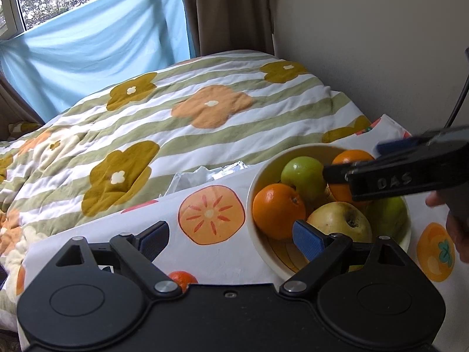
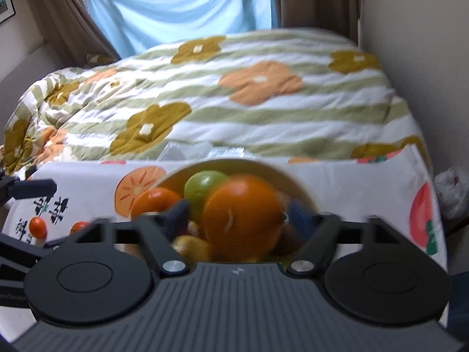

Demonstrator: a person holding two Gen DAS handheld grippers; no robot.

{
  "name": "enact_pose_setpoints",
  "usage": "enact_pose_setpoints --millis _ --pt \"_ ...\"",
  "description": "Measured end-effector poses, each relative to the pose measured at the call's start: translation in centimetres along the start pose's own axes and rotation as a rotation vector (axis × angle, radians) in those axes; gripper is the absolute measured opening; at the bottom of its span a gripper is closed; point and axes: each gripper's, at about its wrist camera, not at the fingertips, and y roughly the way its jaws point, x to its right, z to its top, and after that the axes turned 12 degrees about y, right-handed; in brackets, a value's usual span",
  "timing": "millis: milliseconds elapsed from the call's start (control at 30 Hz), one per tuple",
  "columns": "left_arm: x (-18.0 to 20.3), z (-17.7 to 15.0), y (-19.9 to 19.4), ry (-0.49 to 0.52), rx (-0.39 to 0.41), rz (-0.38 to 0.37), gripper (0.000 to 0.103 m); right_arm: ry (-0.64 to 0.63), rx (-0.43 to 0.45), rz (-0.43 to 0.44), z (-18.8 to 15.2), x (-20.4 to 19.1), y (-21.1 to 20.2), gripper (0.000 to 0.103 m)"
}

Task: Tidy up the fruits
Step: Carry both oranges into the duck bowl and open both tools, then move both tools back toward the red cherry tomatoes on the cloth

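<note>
A cream bowl (image 1: 258, 173) on a fruit-print cloth holds two oranges, green apples and a yellow apple (image 1: 340, 220). My left gripper (image 1: 231, 237) is open and empty, low beside the bowl's near left rim. My right gripper (image 2: 237, 214) hangs over the bowl (image 2: 304, 187), its jaws spread around a large orange (image 2: 243, 214); in the left wrist view its fingers (image 1: 337, 173) reach in from the right at that orange (image 1: 351, 158). A second orange (image 1: 277, 211) and a green apple (image 1: 303, 176) lie to its left. Two small tangerines (image 2: 38, 227) sit on the cloth at left.
The cloth (image 1: 214, 252) covers a small table set against a bed with a striped flower quilt (image 1: 187, 111). A wall stands close on the right. A crumpled wrapper (image 1: 202, 176) lies behind the bowl. One tangerine (image 1: 183, 278) shows under my left gripper.
</note>
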Motion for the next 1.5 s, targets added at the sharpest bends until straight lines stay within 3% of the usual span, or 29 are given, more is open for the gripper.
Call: enact_pose_setpoints --millis 433,833,1200,1500 --pt "0.5 0.2 -1.5 -0.015 0.018 0.039 0.094 -0.050 0.014 0.014 0.1 -0.4 -1.7 0.103" --pt "1.7 -0.1 -8.1 -0.062 0.094 0.154 0.094 -0.061 0.021 0.061 -0.2 -1.2 -7.9 0.103" --pt "2.9 -4.8 -14.8 -0.133 0.098 0.234 0.094 -0.097 0.063 0.118 -2.6 -2.0 -14.2 0.103" --pt "3.4 -9.3 -16.6 -0.190 0.059 0.262 0.094 -0.074 0.051 0.147 -5.8 -1.8 -16.4 0.103"
